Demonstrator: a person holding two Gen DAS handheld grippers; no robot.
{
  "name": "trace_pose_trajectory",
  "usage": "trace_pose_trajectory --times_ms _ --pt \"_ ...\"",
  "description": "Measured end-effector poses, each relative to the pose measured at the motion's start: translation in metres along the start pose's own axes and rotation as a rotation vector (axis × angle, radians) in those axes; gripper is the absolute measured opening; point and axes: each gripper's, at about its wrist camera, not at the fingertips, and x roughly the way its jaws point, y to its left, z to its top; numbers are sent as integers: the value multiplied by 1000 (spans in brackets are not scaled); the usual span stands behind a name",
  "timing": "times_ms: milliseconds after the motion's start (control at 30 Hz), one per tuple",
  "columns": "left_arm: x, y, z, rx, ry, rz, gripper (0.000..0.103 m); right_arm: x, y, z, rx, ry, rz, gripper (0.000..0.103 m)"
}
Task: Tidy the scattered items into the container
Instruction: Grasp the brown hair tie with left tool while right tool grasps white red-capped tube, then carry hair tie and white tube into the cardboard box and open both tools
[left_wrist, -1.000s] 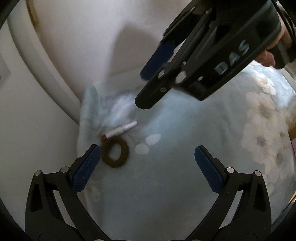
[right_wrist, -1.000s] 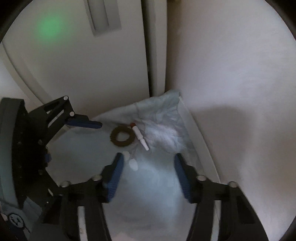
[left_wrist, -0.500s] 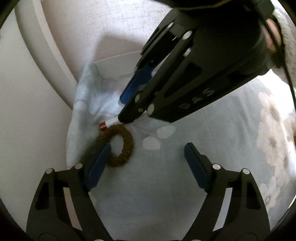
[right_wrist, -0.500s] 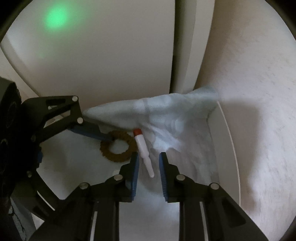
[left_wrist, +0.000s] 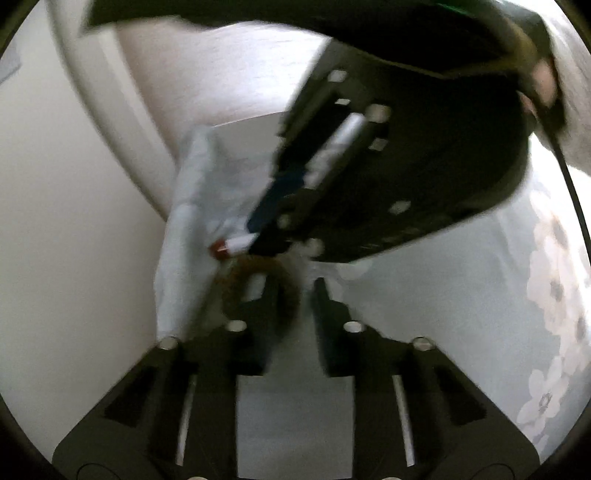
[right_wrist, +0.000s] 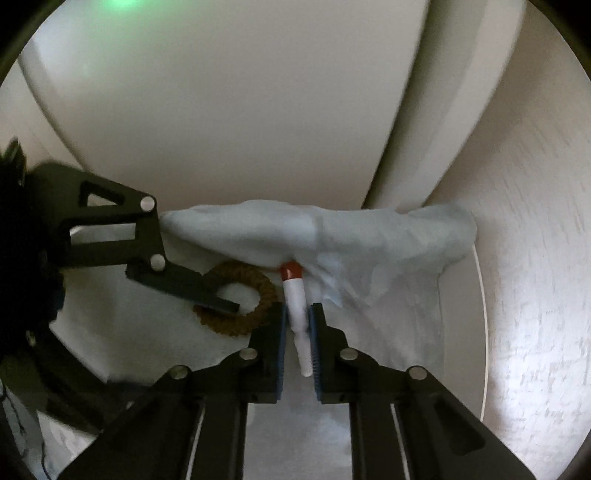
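A white tube with a red cap (right_wrist: 295, 295) lies on the pale blue cloth, and my right gripper (right_wrist: 297, 314) is shut on it; it also shows in the left wrist view (left_wrist: 236, 243). A brown hair scrunchie (right_wrist: 255, 295) lies just left of the tube. My left gripper (left_wrist: 291, 291) has closed in around the right side of the scrunchie (left_wrist: 288, 295), one finger through its hole. The left wrist view is blurred, so contact is unclear. The left gripper's fingers (right_wrist: 199, 288) reach across the scrunchie in the right wrist view.
The bunched edge of the blue cloth (right_wrist: 332, 232) lies against a white wall corner (right_wrist: 406, 110). The cloth has a white flower print (left_wrist: 554, 332) on the right. The right gripper's body (left_wrist: 388, 166) fills the top of the left wrist view.
My right gripper closed from a narrow gap onto the tube. My left gripper moved forward over the scrunchie and its jaws narrowed from wide open.
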Motion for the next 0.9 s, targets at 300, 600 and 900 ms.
trace_pose_trajectory --times_ms 300,600,900 --pt "-20 1 2 -36 -55 25 7 -28 -9 -10 127 -55 33 10" --pt "-73 -22 21 -38 -88 13 7 -92 -2 -14 249 -82 -15 10" --pt "-156 -52 36 -61 -80 -41 7 -225 63 -70 467 -109 -169 10"
